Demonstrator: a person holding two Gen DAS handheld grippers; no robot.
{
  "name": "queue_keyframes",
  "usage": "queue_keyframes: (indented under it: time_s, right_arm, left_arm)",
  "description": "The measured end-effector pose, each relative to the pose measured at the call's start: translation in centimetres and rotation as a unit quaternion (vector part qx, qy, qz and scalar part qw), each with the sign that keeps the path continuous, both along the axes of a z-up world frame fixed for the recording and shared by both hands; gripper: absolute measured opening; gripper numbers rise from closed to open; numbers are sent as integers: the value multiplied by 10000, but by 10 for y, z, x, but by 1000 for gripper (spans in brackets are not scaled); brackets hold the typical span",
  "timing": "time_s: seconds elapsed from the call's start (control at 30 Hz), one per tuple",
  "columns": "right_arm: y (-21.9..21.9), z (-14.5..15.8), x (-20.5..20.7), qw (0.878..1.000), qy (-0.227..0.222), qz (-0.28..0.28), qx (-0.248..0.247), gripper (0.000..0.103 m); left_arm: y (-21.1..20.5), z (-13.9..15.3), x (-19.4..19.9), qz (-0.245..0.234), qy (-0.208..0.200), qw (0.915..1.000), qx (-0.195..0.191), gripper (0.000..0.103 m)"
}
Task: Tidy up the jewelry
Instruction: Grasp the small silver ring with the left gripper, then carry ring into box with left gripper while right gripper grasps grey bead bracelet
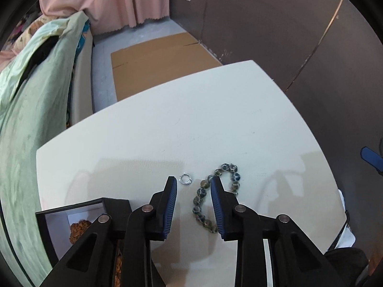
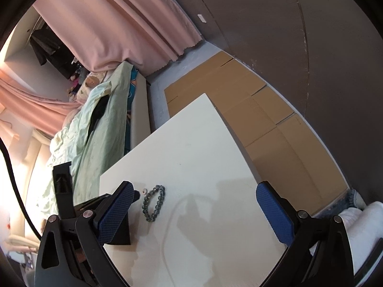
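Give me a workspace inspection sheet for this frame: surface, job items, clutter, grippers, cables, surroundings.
Surface: white table, faint marks, mostly bare.
Job items: beaded bracelet lying flat; small silver ring beside it, apart; black jewelry box at the near left corner, open, an orange-brown piece inside.
Clutter: nothing seen on the table.
Grippers: left hand-held gripper open, low over the bracelet, not holding it; right hand-held gripper wide open, empty.
Cables: black cable at left edge of the right wrist view, off the table.
Surroundings: bed with green cover, pink curtain, flattened cardboard on floor, dark wall.
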State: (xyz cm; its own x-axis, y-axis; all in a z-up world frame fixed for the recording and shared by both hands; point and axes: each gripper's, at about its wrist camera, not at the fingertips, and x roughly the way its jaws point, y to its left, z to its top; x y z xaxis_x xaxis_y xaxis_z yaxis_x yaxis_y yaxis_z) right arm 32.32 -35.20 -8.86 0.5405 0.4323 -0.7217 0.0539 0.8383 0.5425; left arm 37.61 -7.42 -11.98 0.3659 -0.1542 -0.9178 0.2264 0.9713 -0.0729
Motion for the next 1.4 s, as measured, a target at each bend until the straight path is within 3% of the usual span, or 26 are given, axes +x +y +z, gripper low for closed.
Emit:
queue_keyframes:
  time_s: [0.13, 0.53, 0.73, 0.8, 0.87, 0.97, 1.17, 1.4]
  right_arm:
    - [2, -3, 5, 10000, 32, 29, 26, 103]
    - [7, -2, 6, 10000, 36, 72, 0, 103]
    - [22, -7, 11, 9994, 81, 291, -139, 101]
    - [31, -10, 13, 9990, 117, 404, -180, 96]
    - [43, -15, 16, 9979, 187, 581, -216, 82]
    - [63, -24, 22, 9954, 314, 843, -332, 71]
    - [91, -35, 28, 9910, 443, 1149, -526, 53]
    - [118, -48, 33, 9874, 570, 1314, -678, 38]
  left_arm:
    - [-2, -7, 8, 6, 64, 9999, 77, 31]
    - [-8, -25, 17, 15, 175, 9993, 331, 14]
    - [4, -9, 14, 205, 21, 9998, 82, 13]
    - [8, 1, 11, 218, -64, 9997, -43, 13]
    - [13, 10, 8, 267, -153, 9994, -126, 13]
    - [18, 19, 0, 318, -242, 9990, -218, 13]
    - [29, 36, -7, 340, -432, 9980, -326, 13]
    - [49, 51, -14, 447, -593, 9960, -499, 13]
